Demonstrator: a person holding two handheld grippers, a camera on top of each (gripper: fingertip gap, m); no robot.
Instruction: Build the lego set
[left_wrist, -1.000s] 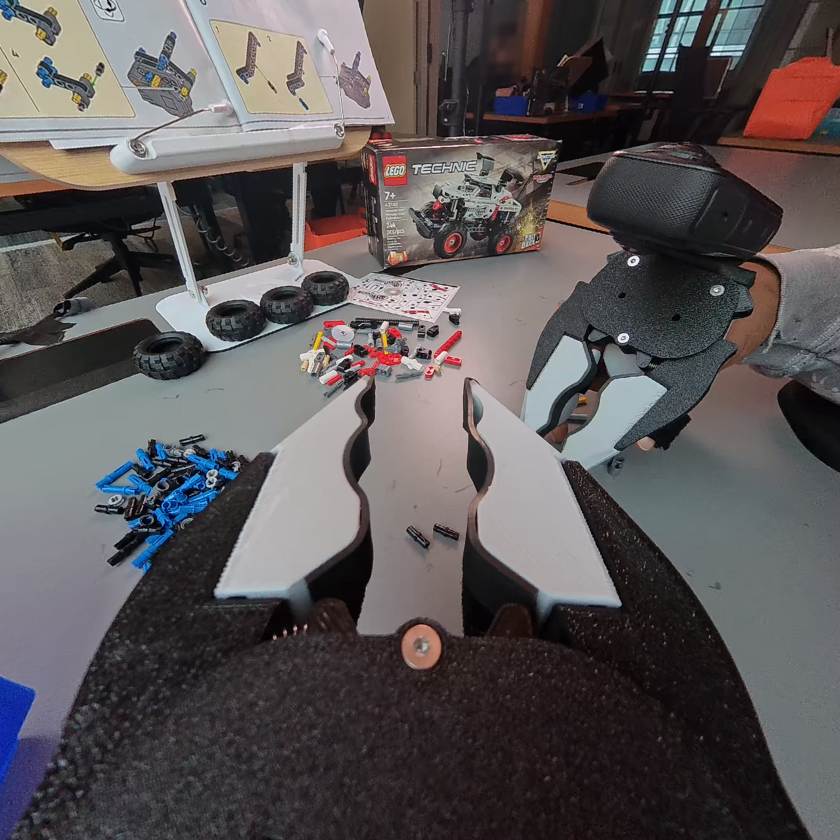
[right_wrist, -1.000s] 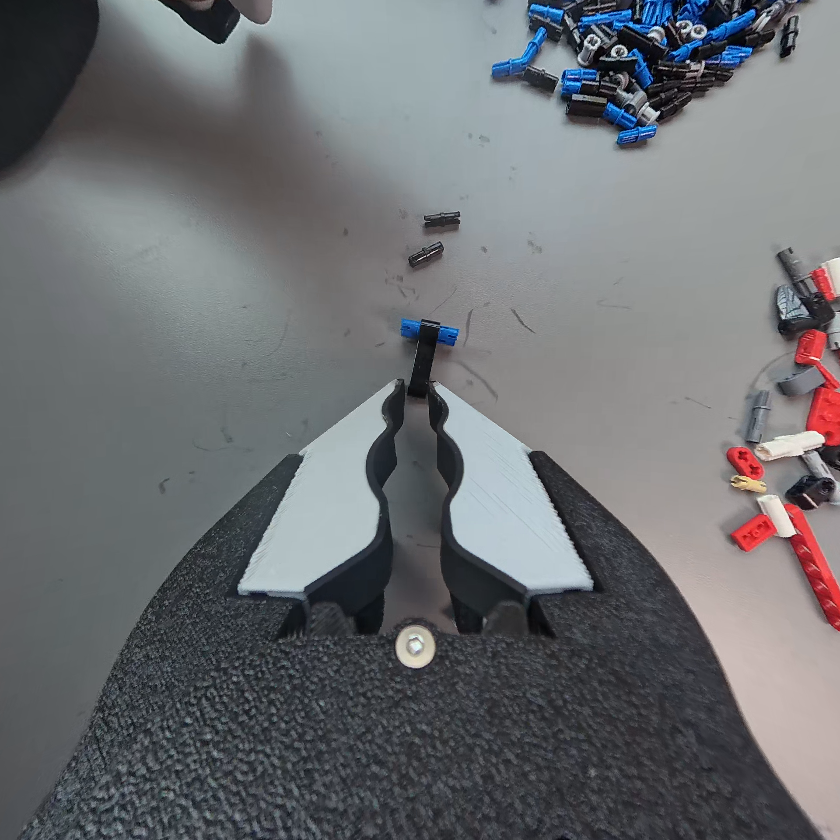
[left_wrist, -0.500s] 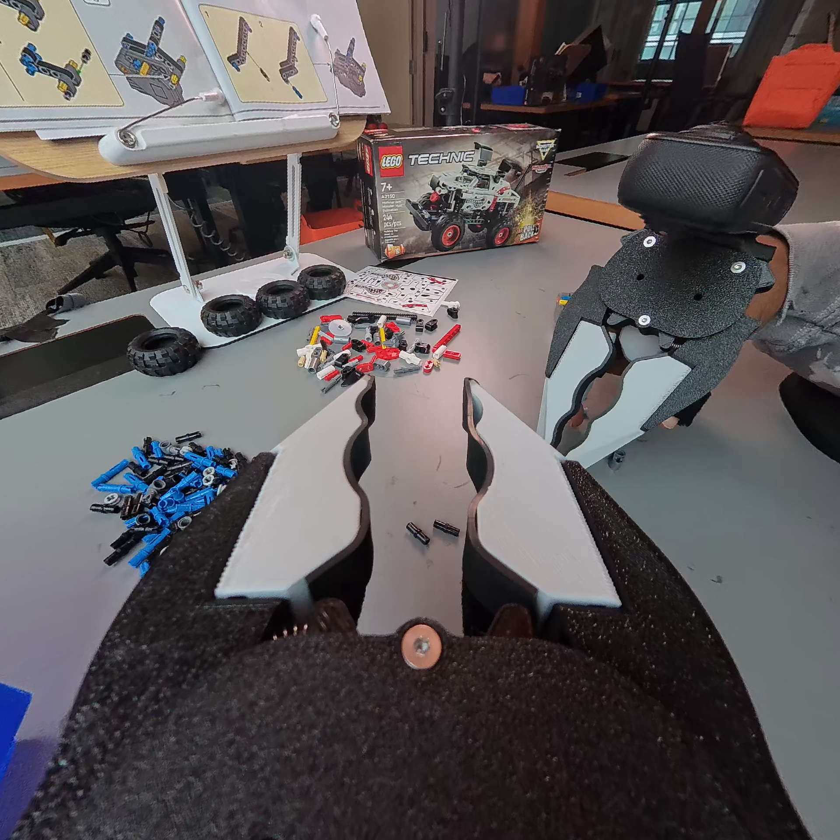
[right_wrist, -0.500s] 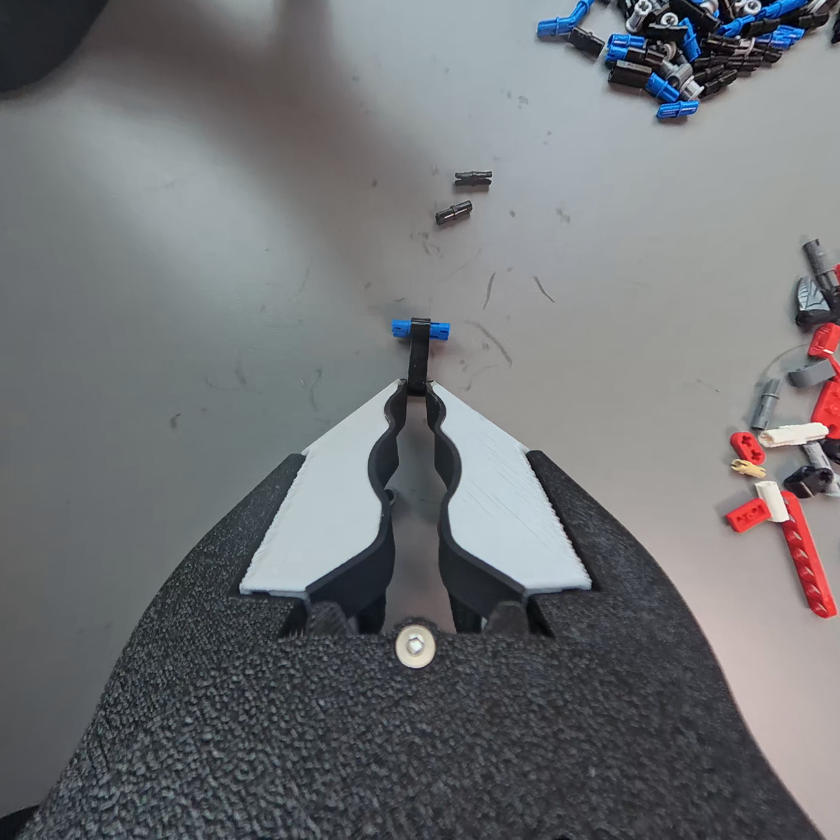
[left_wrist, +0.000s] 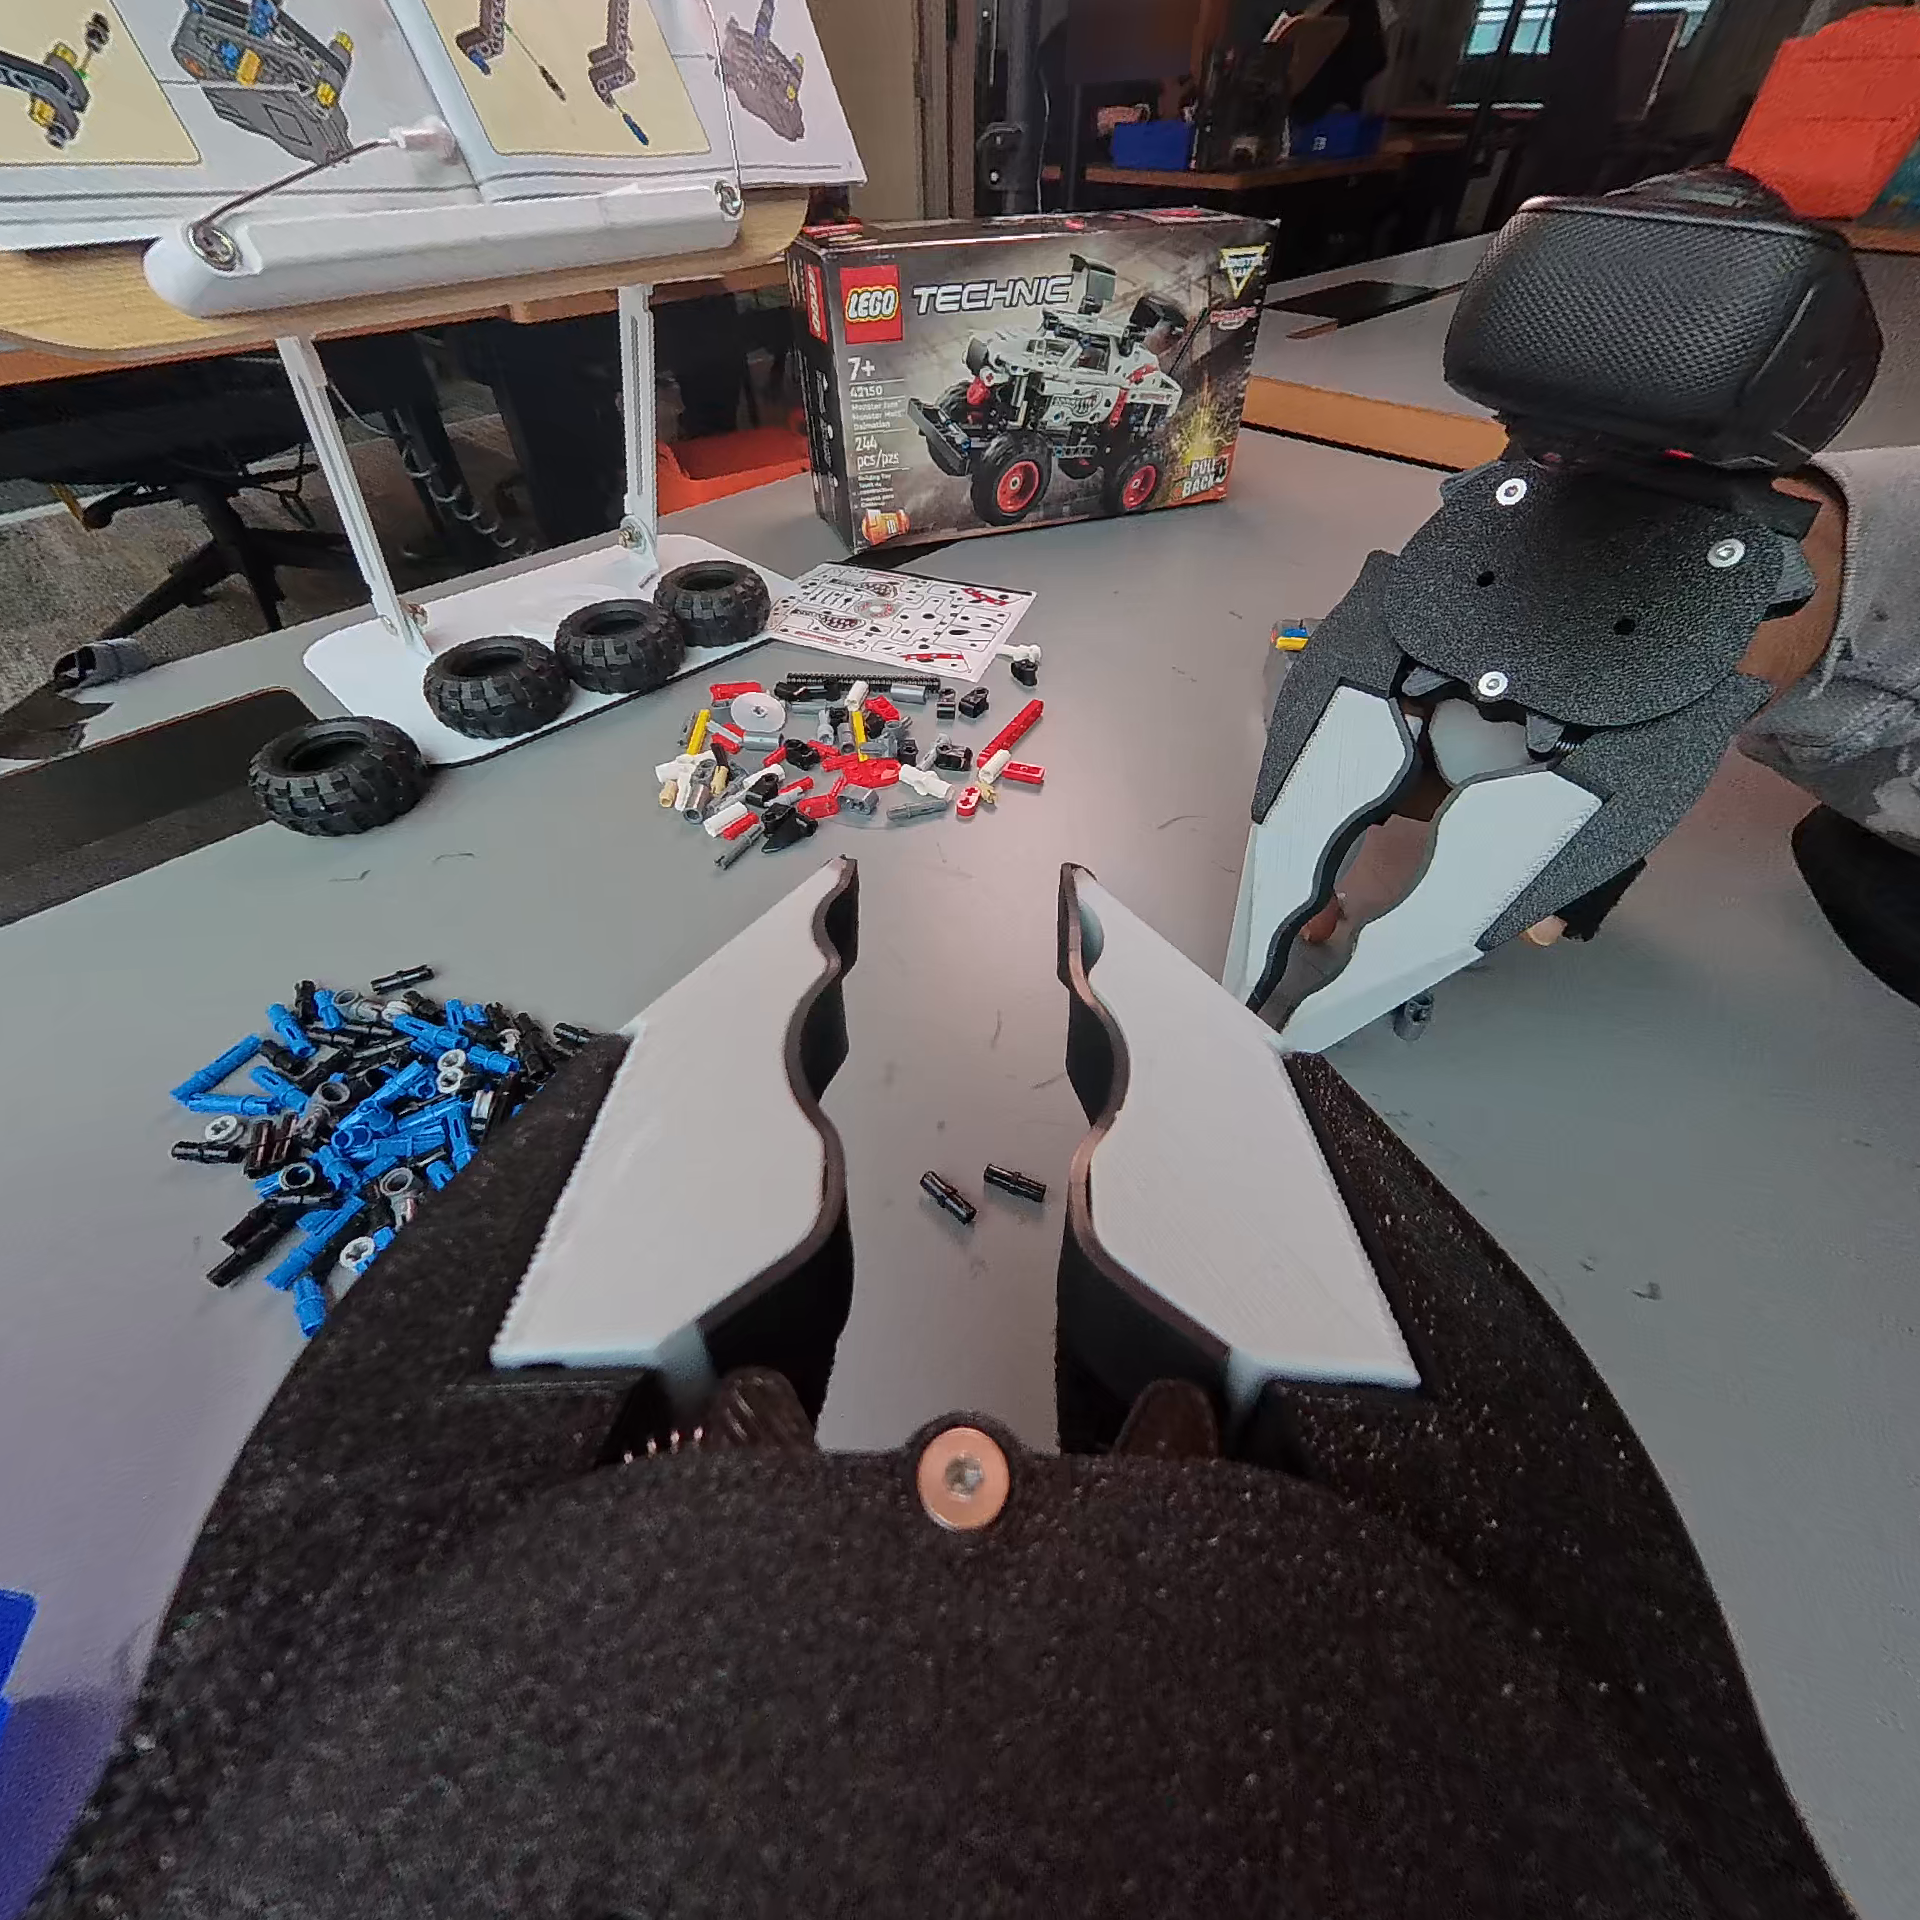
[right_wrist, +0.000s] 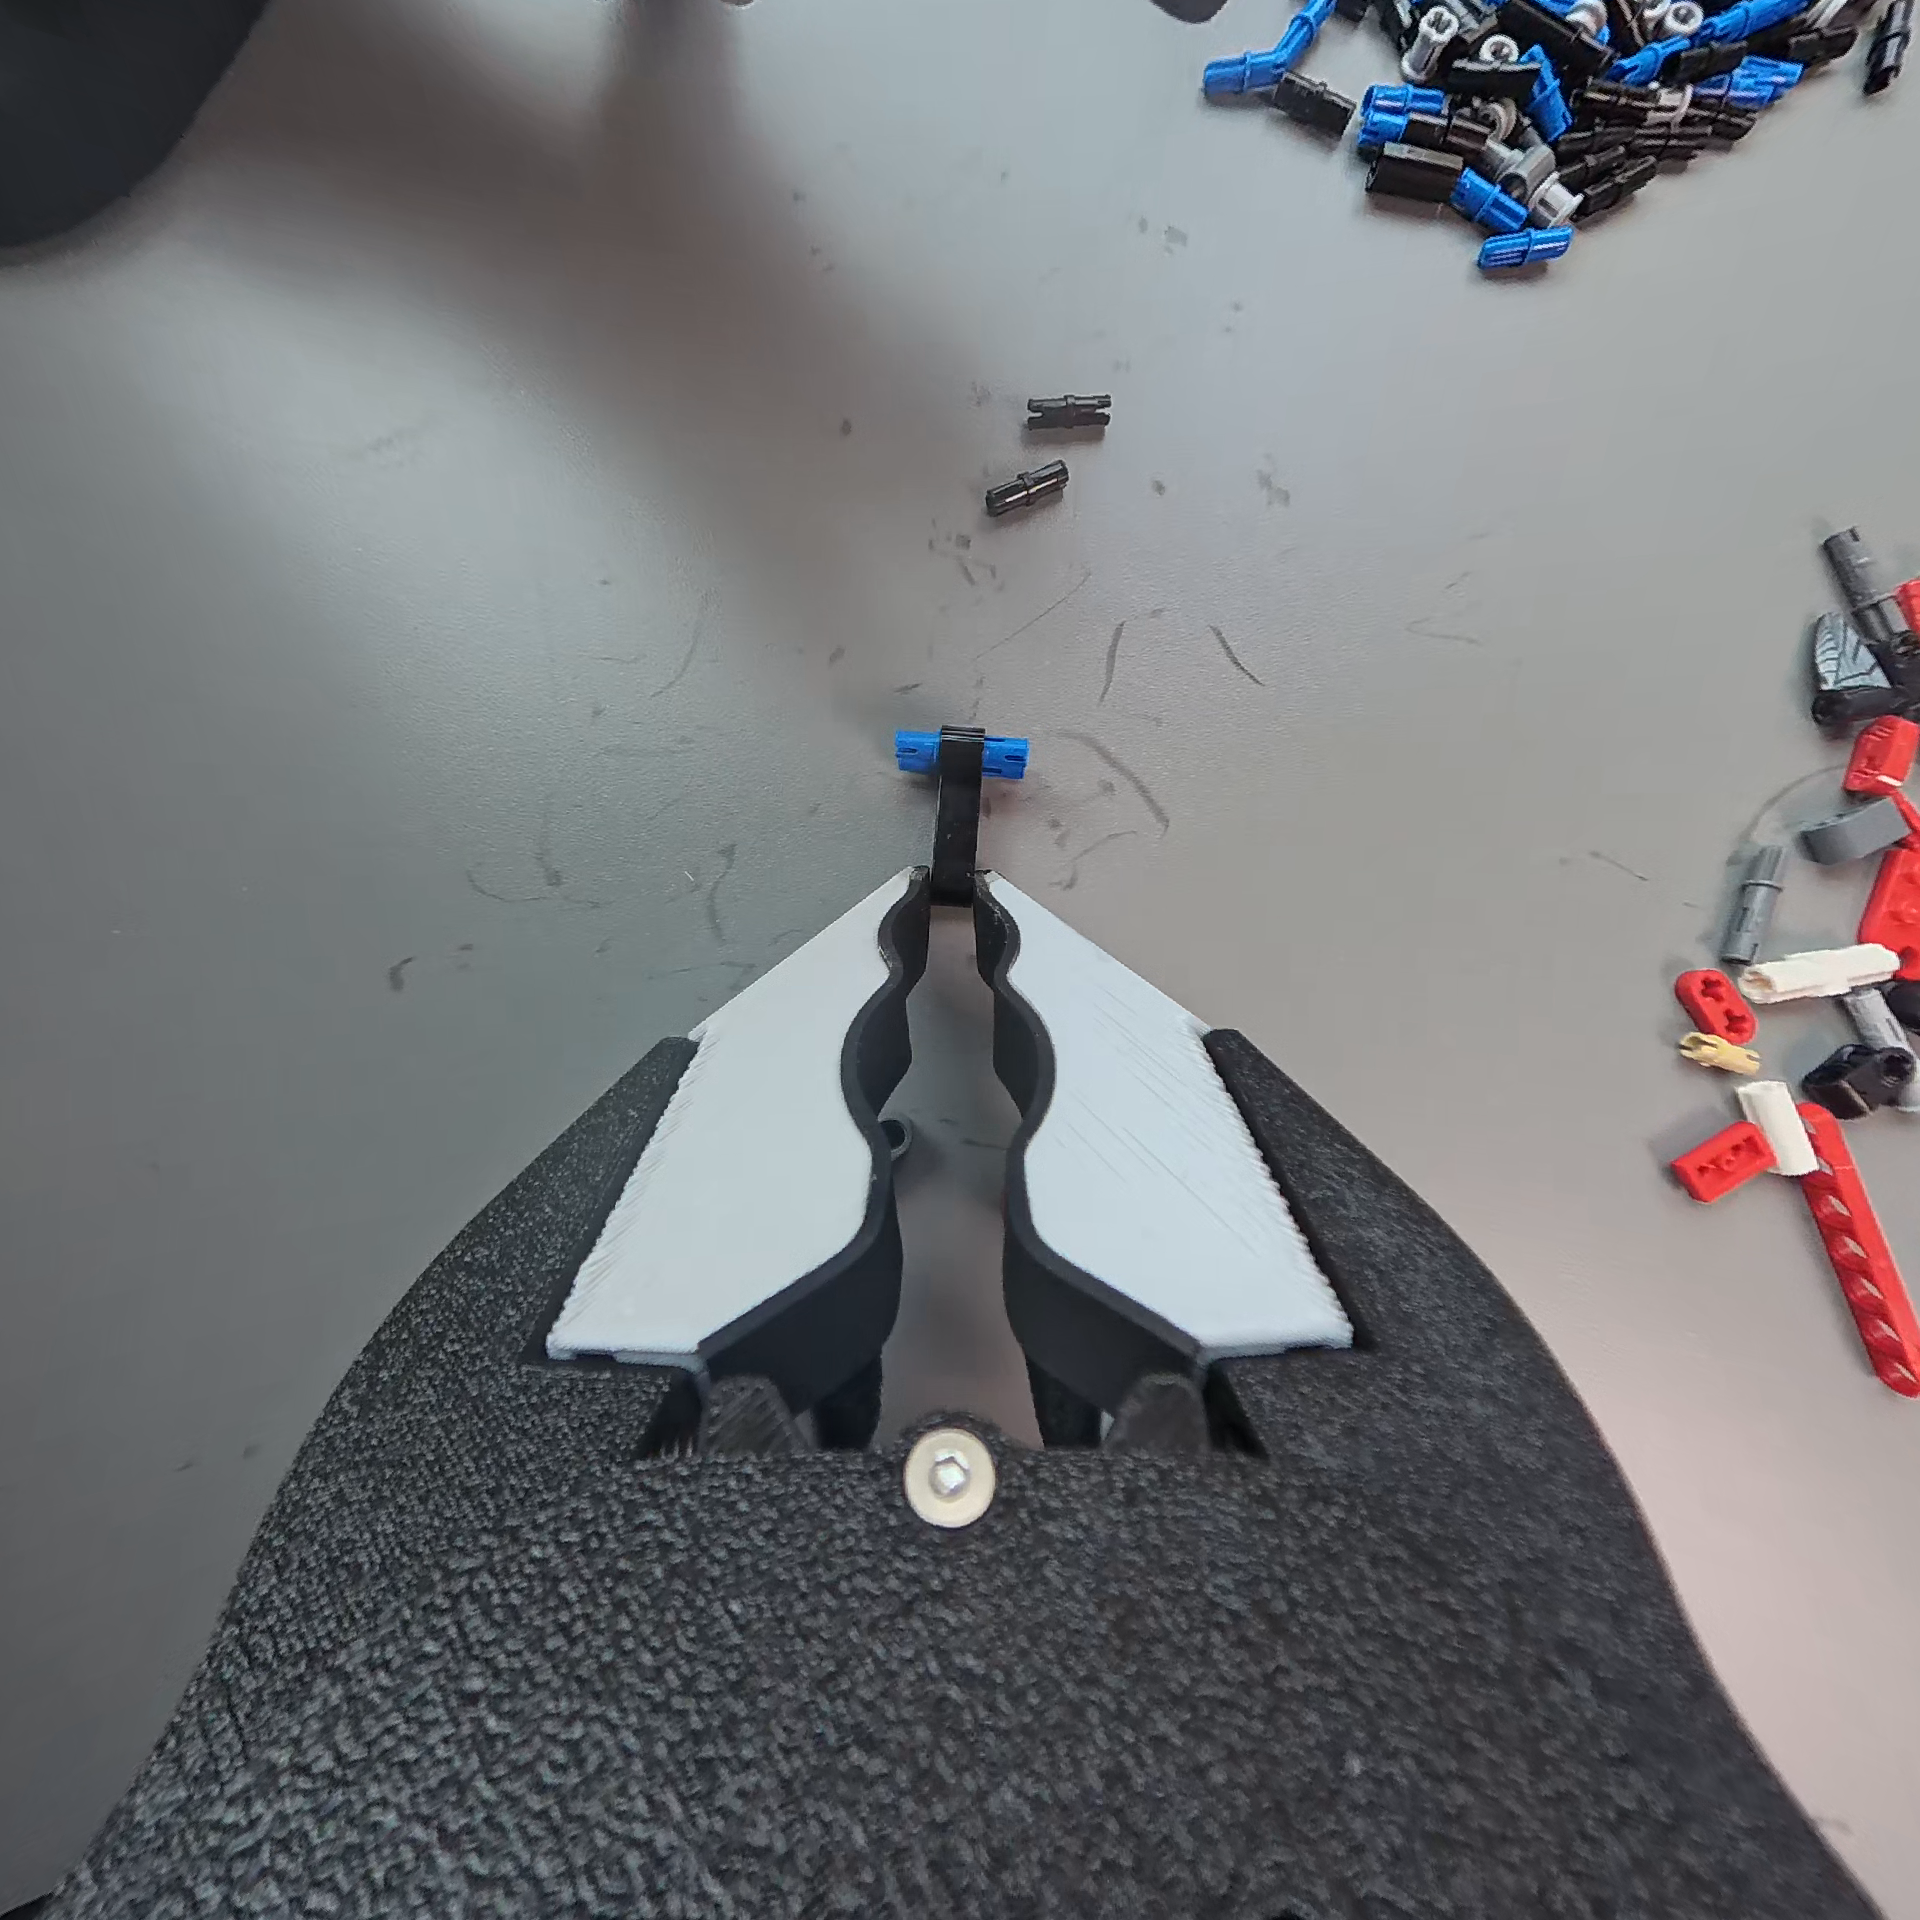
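The right claw (right_wrist: 952, 883) pinches a thin black beam (right_wrist: 957, 805) with a blue pin (right_wrist: 961, 752) through its far end, held above the bench (right_wrist: 416, 623). The left claw (left_wrist: 956, 883) gapes wide and empty over two loose black pins (left_wrist: 982, 1190) (likely the next parts). Judged step: pin fitting; next, the left claw must close on one pin squarely.
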